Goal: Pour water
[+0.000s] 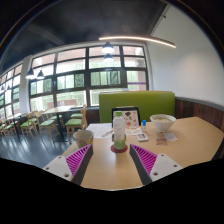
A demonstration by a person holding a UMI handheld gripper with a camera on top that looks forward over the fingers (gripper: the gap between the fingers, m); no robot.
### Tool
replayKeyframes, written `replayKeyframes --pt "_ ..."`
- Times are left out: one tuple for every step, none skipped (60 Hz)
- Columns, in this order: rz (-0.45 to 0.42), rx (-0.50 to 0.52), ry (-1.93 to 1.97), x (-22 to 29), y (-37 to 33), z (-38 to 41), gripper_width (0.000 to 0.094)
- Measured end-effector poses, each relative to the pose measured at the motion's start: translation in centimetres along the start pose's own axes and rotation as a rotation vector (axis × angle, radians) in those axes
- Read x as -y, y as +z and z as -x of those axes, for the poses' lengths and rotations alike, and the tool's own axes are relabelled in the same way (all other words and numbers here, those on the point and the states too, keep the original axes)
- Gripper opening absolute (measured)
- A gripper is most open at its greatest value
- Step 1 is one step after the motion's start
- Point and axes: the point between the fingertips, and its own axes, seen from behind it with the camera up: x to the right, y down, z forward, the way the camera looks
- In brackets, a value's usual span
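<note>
Open hand-held gripper [112,160] frames a bottle [119,134] ahead on the table [190,135]; its label is unreadable.

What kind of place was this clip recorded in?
Probably a cafeteria or canteen: a green booth seat behind the wooden table, large windows, and more dining tables and chairs beyond. The gripper has open jaws, with a bottle just ahead.

Light wood table [185,140], rounded edge, fills lower centre to right of frame. On it: bottle with red label [119,134] at centre, standing on a small green coaster [120,148]; pale cup [83,138] to its left; white bowl [162,123] at right; papers [137,134] behind the bottle.
</note>
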Motion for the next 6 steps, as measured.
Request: replayKeyframes --pt "-0.004 0.009 -0.002 0.1 -0.8 0.2 0.0823" --pt "-0.008 0.015 -0.005 0.2 -1.4 0.4 0.0826" --pt "-0.011 0.021 -0.01 0.1 -1.9 0.6 0.0827" --pt "-0.012 0.025 -0.016 0.0 -2.6 0.7 0.0826" --pt "-0.013 0.029 -0.021 -0.1 -3.3 0.7 0.0827" --pt "-0.016 0.032 -0.026 -0.2 -3.8 0.8 0.0826"
